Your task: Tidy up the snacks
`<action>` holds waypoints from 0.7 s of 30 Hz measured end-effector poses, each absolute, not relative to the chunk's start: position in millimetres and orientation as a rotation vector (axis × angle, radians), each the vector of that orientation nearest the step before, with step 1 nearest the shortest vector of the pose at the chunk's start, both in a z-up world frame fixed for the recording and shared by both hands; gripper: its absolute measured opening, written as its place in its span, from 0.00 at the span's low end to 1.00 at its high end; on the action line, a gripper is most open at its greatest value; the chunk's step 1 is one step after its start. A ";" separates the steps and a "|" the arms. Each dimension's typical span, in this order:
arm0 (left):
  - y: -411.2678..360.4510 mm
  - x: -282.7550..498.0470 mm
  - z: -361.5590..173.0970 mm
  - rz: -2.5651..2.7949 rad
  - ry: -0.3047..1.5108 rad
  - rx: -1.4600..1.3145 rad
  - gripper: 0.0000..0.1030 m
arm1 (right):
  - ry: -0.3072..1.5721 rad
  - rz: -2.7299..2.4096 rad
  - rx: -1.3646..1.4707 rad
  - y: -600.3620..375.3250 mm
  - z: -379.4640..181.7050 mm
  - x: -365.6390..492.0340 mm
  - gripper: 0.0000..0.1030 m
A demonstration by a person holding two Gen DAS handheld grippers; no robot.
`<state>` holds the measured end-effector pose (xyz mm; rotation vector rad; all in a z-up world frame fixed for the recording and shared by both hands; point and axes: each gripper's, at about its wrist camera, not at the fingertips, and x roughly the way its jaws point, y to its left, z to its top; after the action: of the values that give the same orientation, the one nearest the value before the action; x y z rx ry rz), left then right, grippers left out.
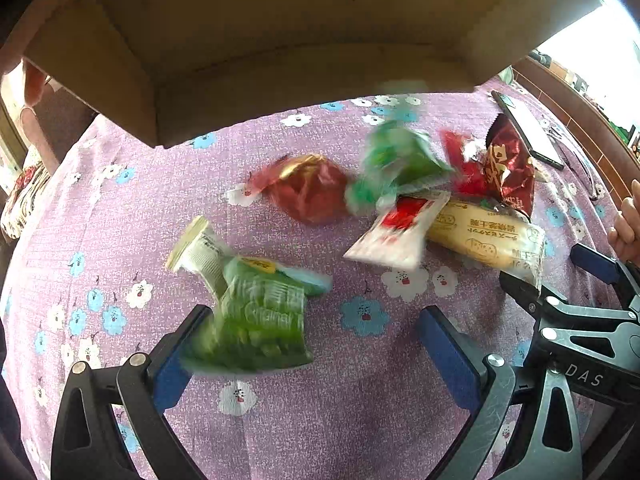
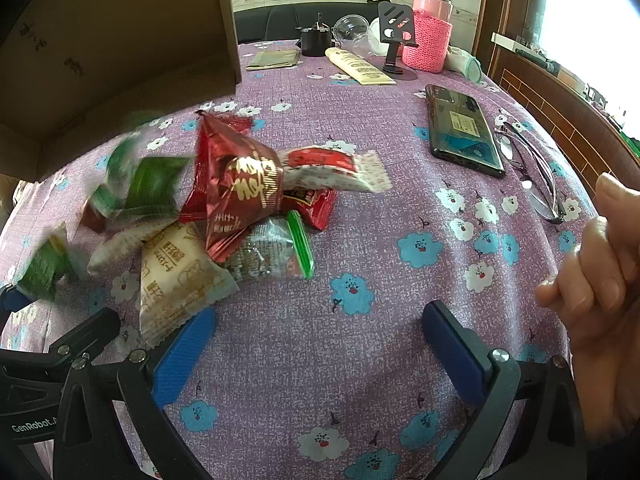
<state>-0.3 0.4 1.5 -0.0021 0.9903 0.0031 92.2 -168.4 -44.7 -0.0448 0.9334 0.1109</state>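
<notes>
A cardboard box [image 1: 280, 40] hangs tipped with its opening down over the purple flowered tablecloth [image 1: 360, 400]. Under it lie scattered snacks, some blurred by motion: a green pack [image 1: 260, 316], a round red-wrapped sweet [image 1: 308, 188], a white-and-red sachet [image 1: 396, 236], a cream bread pack [image 1: 484, 236] and a dark red pack [image 1: 508, 168]. My left gripper [image 1: 316, 320] is open, with the green pack against its left finger but not clamped. My right gripper [image 2: 320, 316] is open and empty, and the cream bread pack [image 2: 176, 276] touches its left finger. The dark red pack [image 2: 236, 184] tops the pile.
A phone [image 2: 464, 132] and glasses [image 2: 536, 176] lie at the right. Behind them stand a pink bottle [image 2: 432, 28], a phone stand [image 2: 394, 36] and a cream tube [image 2: 360, 66]. A person's hand [image 2: 600, 264] is at the right edge. A wooden rail [image 2: 560, 104] borders the table.
</notes>
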 end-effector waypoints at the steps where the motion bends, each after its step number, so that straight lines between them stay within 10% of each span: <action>1: 0.5 -0.3 1.5 0.003 0.990 -0.002 0.99 | 0.933 0.111 -0.045 -168.2 -45.0 92.1 1.00; 21: 0.2 0.3 1.1 0.003 0.990 -0.002 0.99 | 0.933 0.111 -0.045 -168.5 -45.9 90.7 1.00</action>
<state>0.3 0.2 1.1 -0.0024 0.9904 0.0030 90.7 -168.5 -45.9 -0.0448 0.9329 0.1111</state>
